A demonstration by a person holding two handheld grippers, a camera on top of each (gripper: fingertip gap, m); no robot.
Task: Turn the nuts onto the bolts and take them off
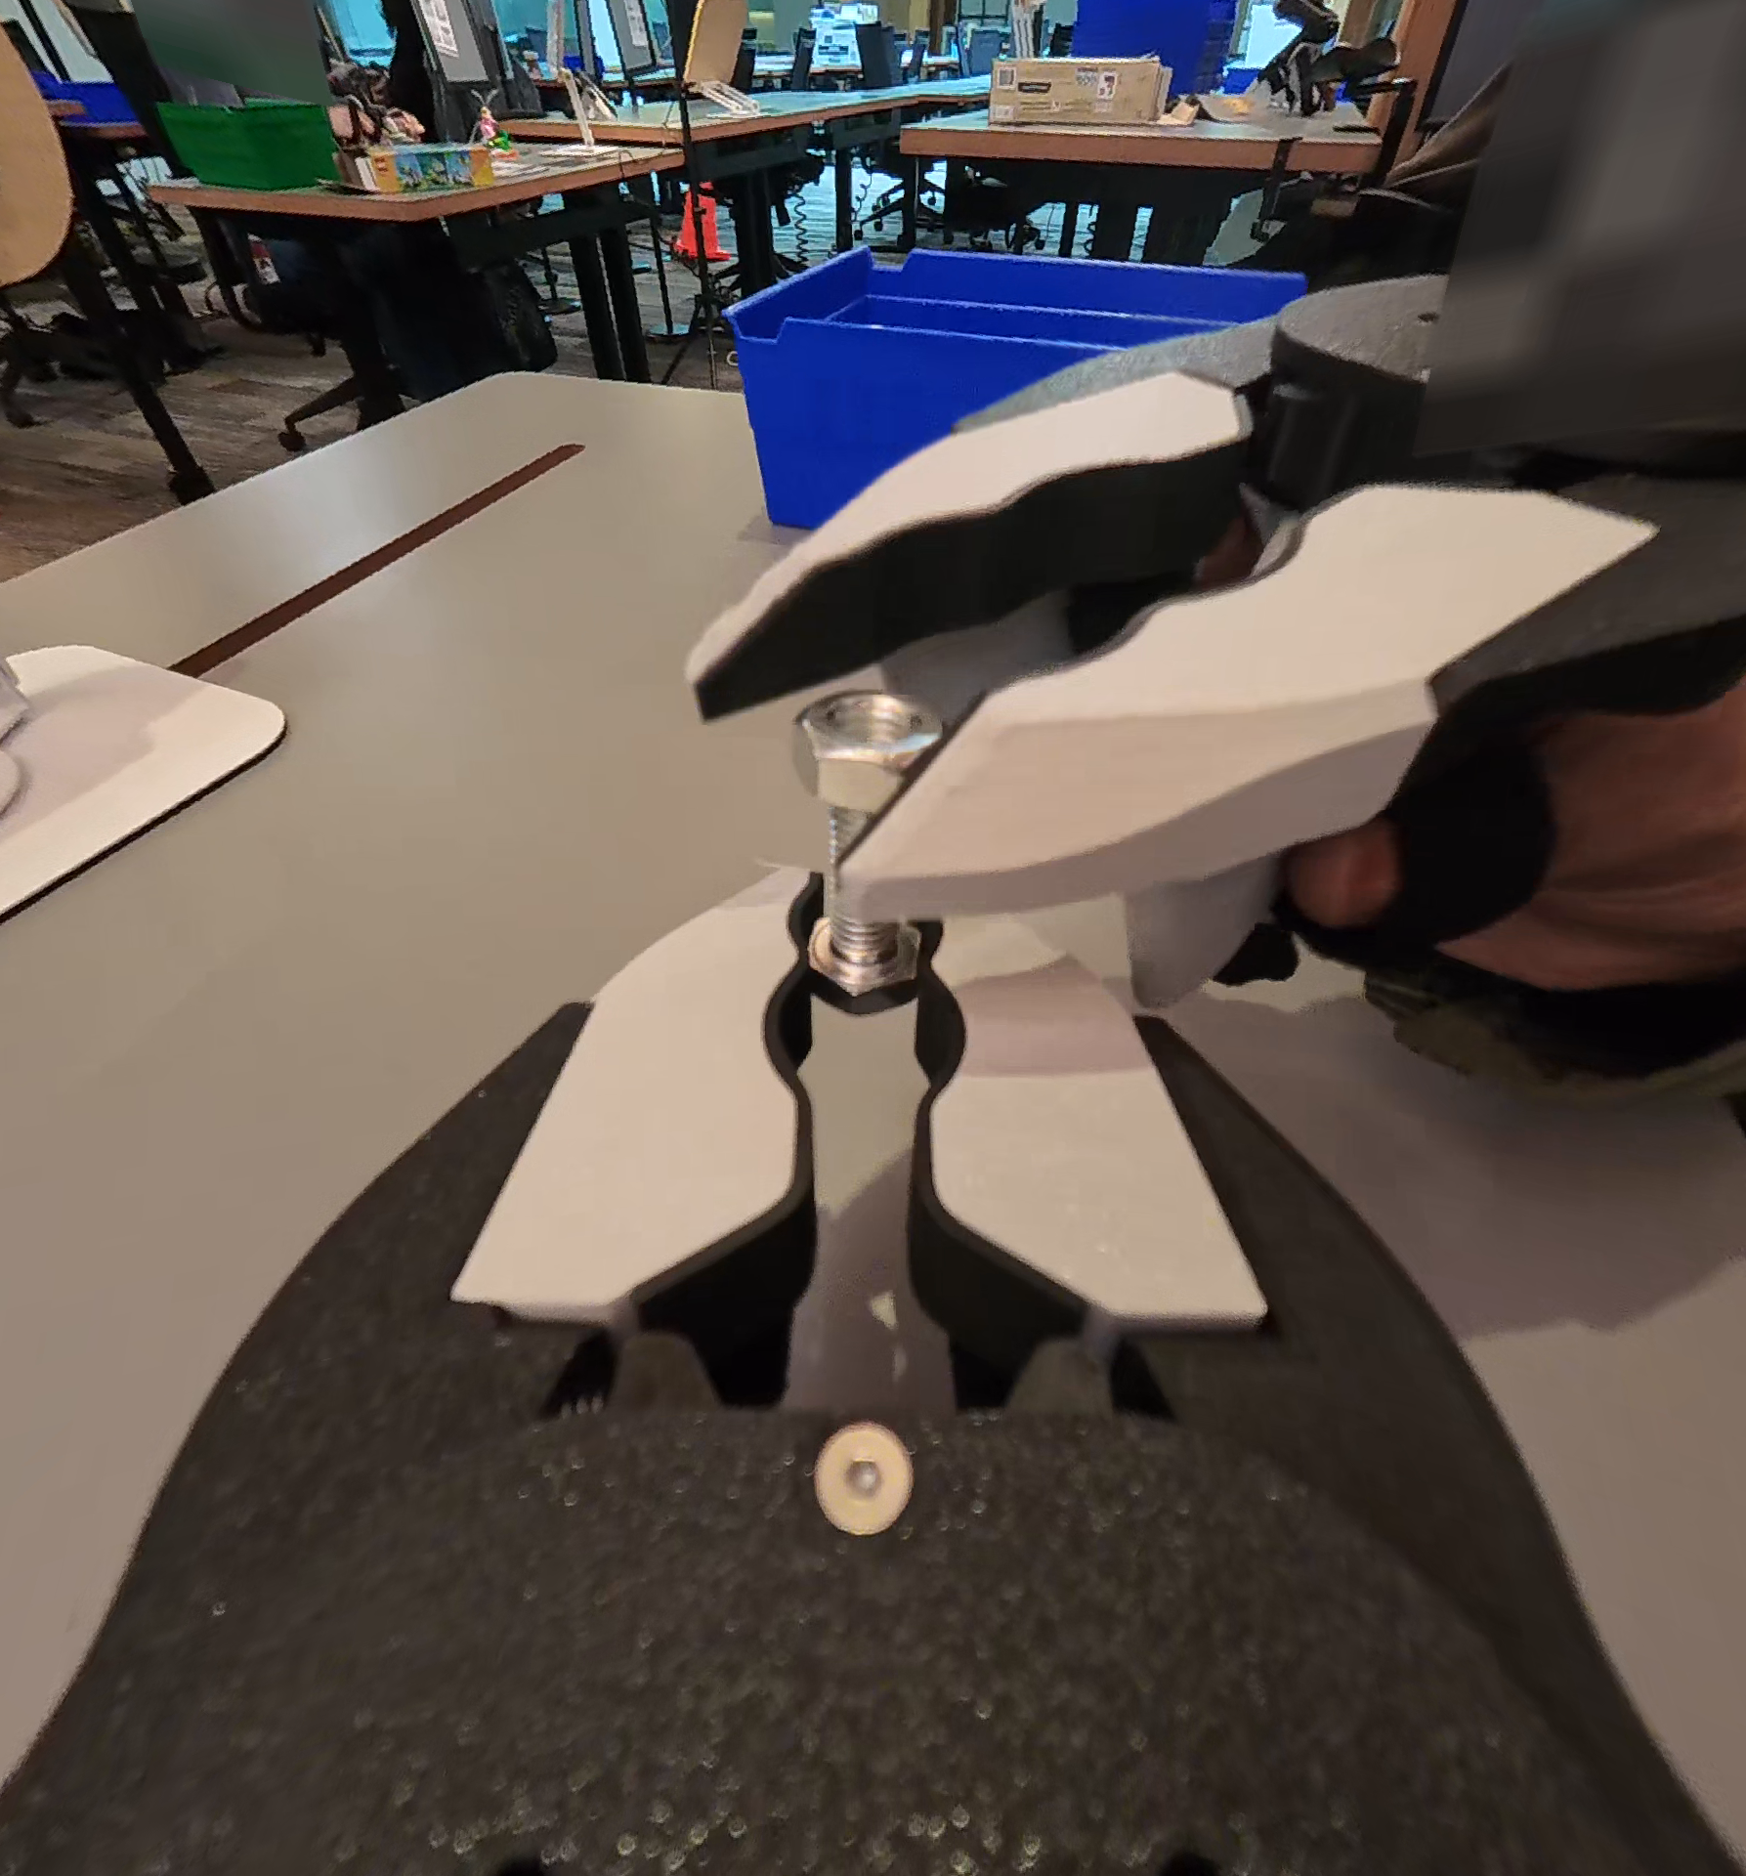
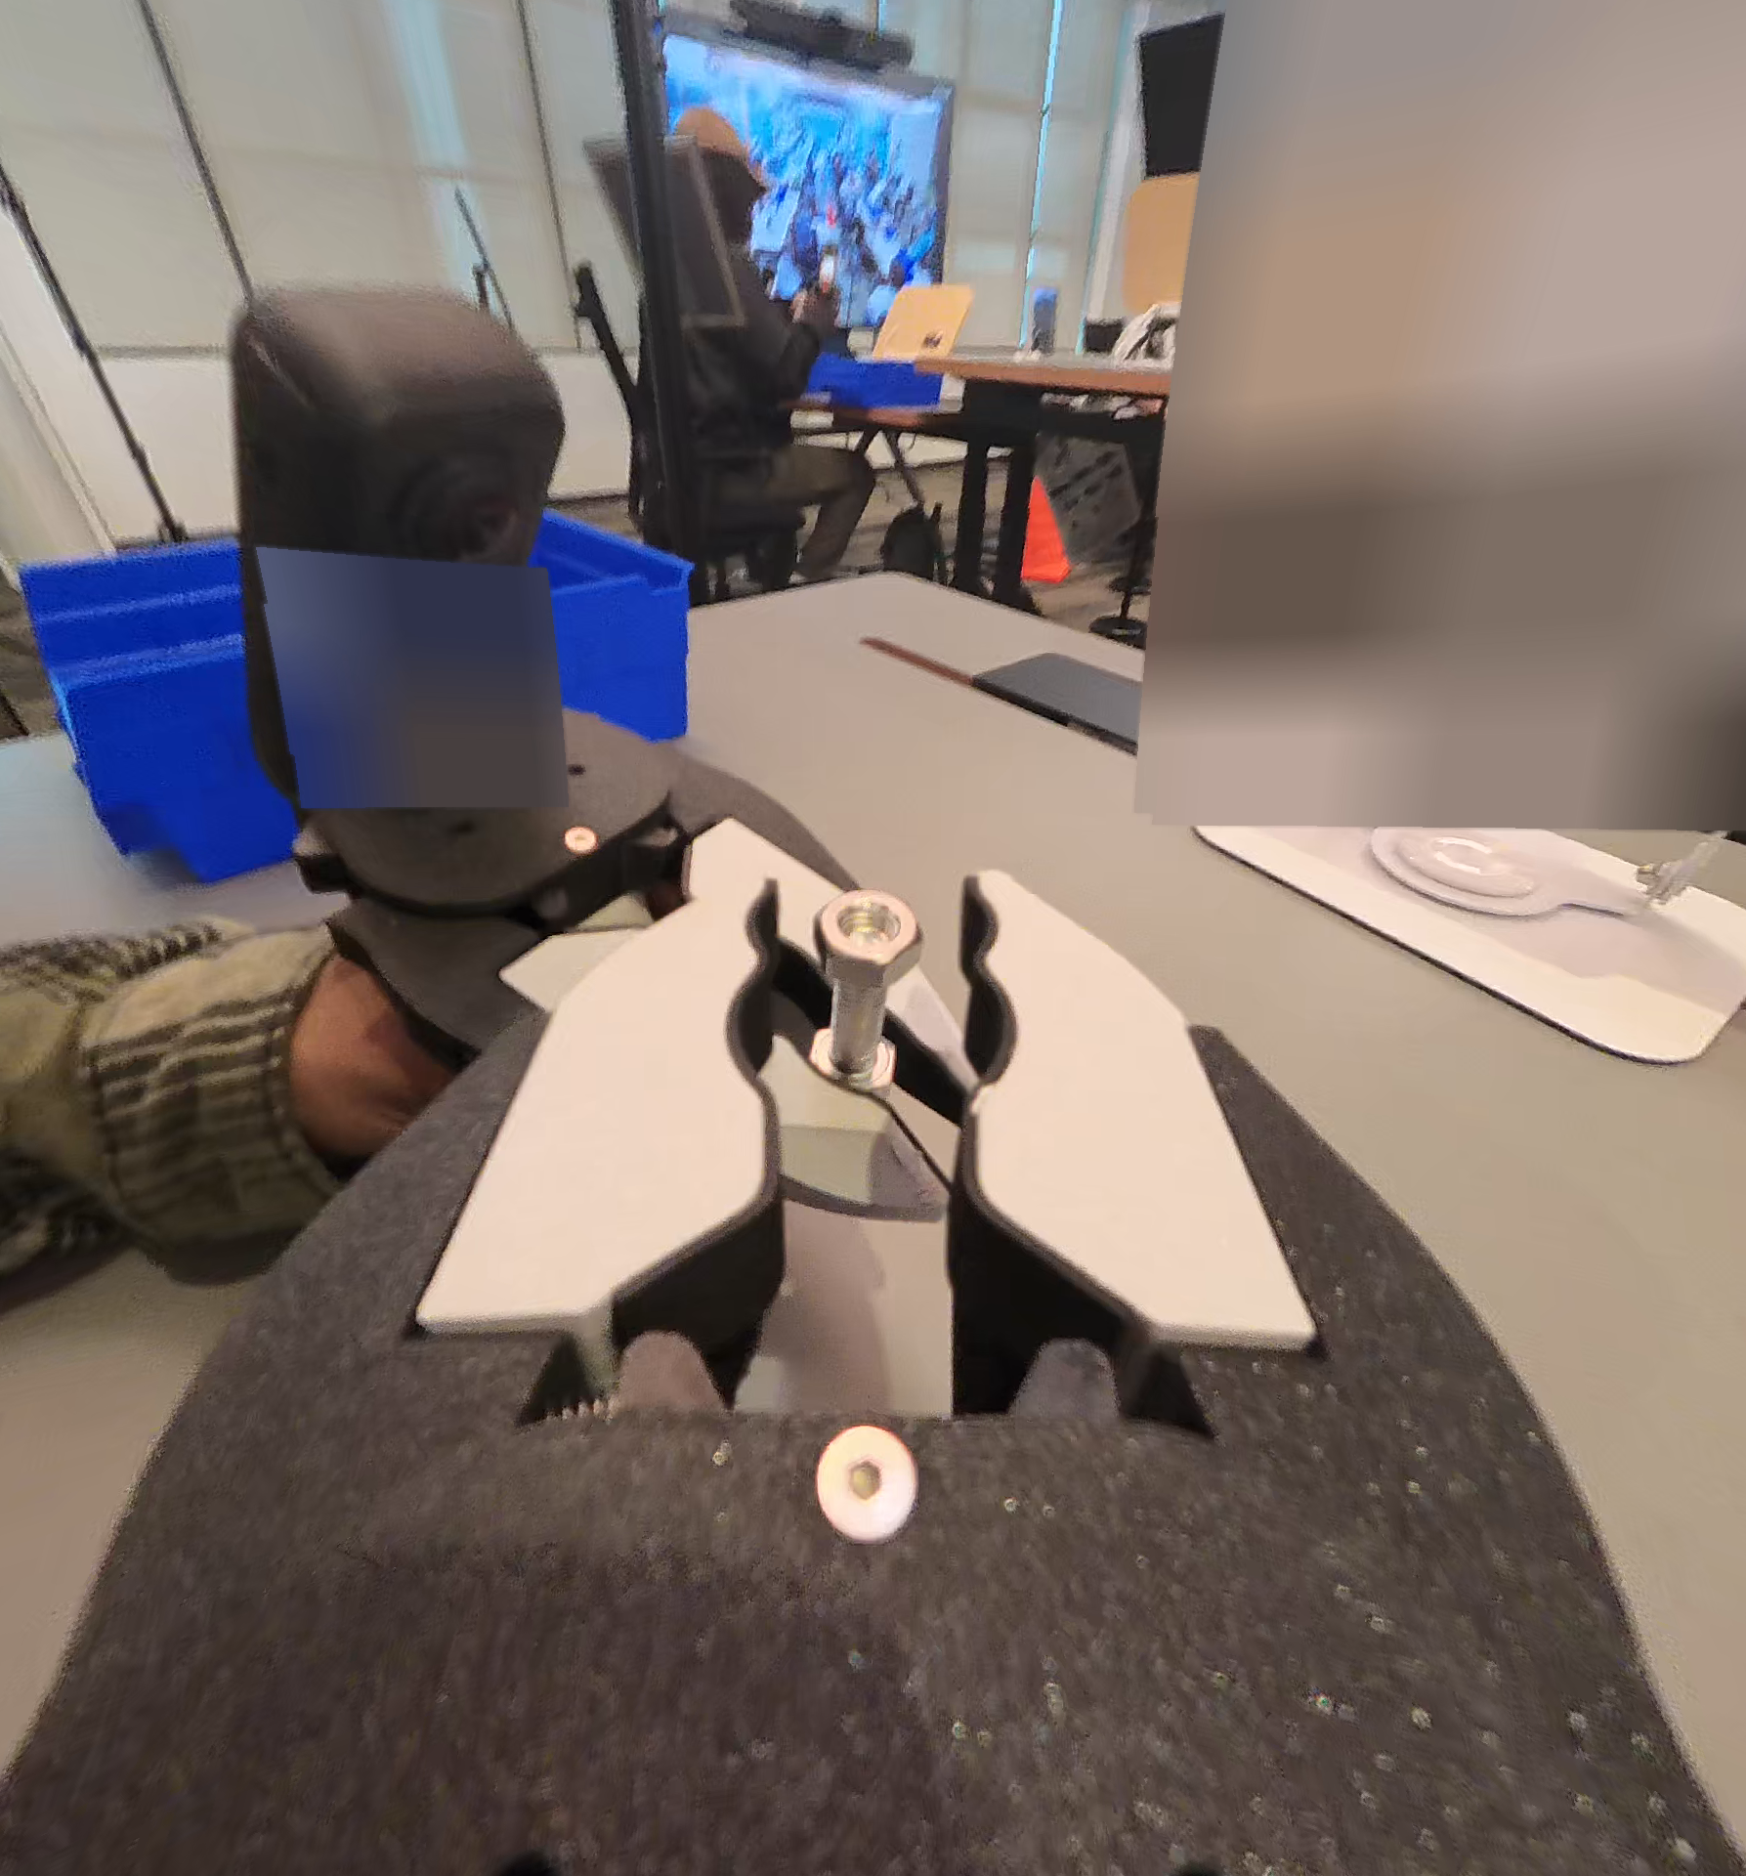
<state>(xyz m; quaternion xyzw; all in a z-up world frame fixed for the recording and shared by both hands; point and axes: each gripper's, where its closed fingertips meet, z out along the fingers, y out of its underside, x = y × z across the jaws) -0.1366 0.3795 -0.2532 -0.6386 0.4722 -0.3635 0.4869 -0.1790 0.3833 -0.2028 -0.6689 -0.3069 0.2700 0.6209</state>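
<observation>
A silver bolt stands upright on the grey table, head down, threads up. A silver hex nut sits at the top of its thread. My left gripper is shut on the bolt's hex head, low over the table. My right gripper is open, one finger on each side of the nut with a gap both ways. In the left wrist view the right gripper comes in from the right, its lower finger next to the nut. The left gripper shows under the bolt.
A blue bin stands behind the grippers, left in the right wrist view. A white board with a clear stand lies at the table's left. A gloved hand holds the right gripper. Other tables and chairs stand beyond. About 6 cm separates my left fingertips from my right.
</observation>
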